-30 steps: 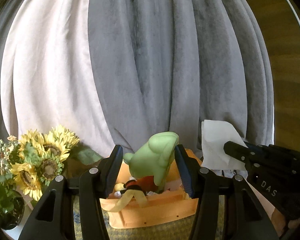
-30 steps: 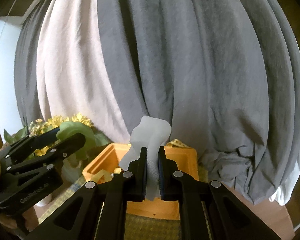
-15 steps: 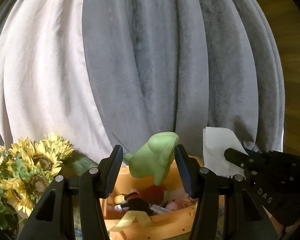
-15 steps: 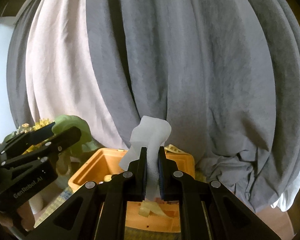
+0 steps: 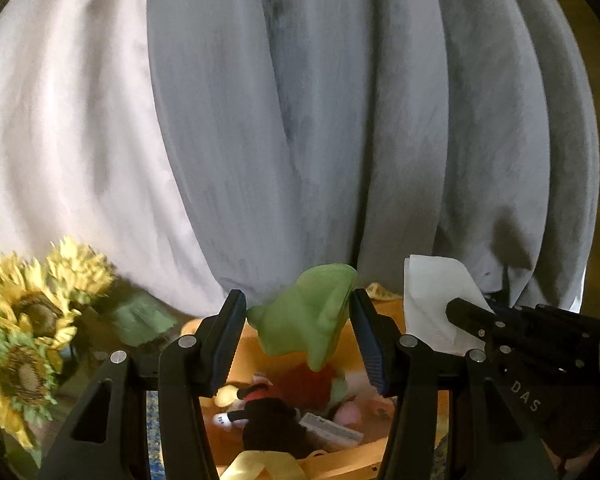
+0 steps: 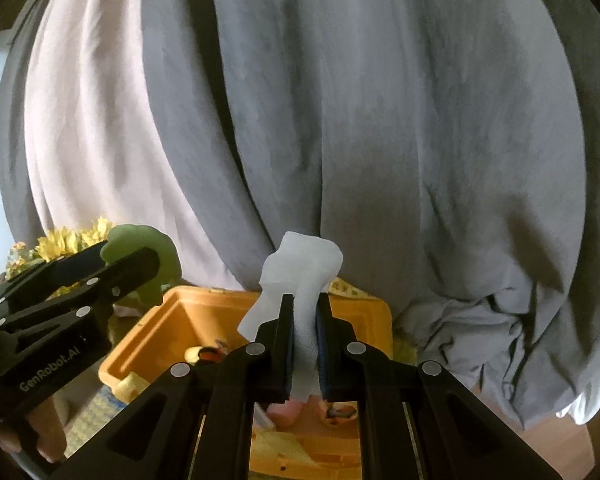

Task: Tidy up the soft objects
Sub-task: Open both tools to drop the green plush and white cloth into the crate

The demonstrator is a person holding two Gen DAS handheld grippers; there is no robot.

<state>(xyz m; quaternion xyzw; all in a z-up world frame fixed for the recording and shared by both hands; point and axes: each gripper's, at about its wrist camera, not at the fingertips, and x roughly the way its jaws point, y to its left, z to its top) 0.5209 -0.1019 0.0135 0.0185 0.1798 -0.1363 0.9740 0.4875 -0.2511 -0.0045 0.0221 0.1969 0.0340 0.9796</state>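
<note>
Left gripper (image 5: 300,334): my jaws are set fairly wide and clamp a green soft toy (image 5: 308,314) between the pads. The toy fills the gap; both pads touch its sides. Its upper part rises above my fingertips, and a lobe pokes out toward my left finger.

Right gripper (image 6: 303,344): my jaws are narrow, pinched on a white cloth (image 6: 300,276). The cloth stands up beyond my fingertips in a crumpled fold, and a strip of it runs back between the pads.

Orange bin (image 6: 168,320): it sits below and ahead of both pairs of jaws, open at the top. Seen from my right gripper, its far rim lies just beyond my fingertips, and its left corner sits under my left gripper.

Bin contents: under my left jaws lie a dark plush figure (image 5: 268,428), something red (image 5: 310,386), a pink piece and a yellow ribbon (image 5: 262,468). The details are blurred.

Relative position: from my left gripper, my right one appears at the right edge with the white cloth at its tip, beside the green toy but apart from it. Both held things hang above the bin, not in it.

Sunflowers (image 5: 24,332): to the left of my left jaws, beside the bin, blurred.

Curtains (image 5: 300,120): grey and pale folds behind everything.
</note>
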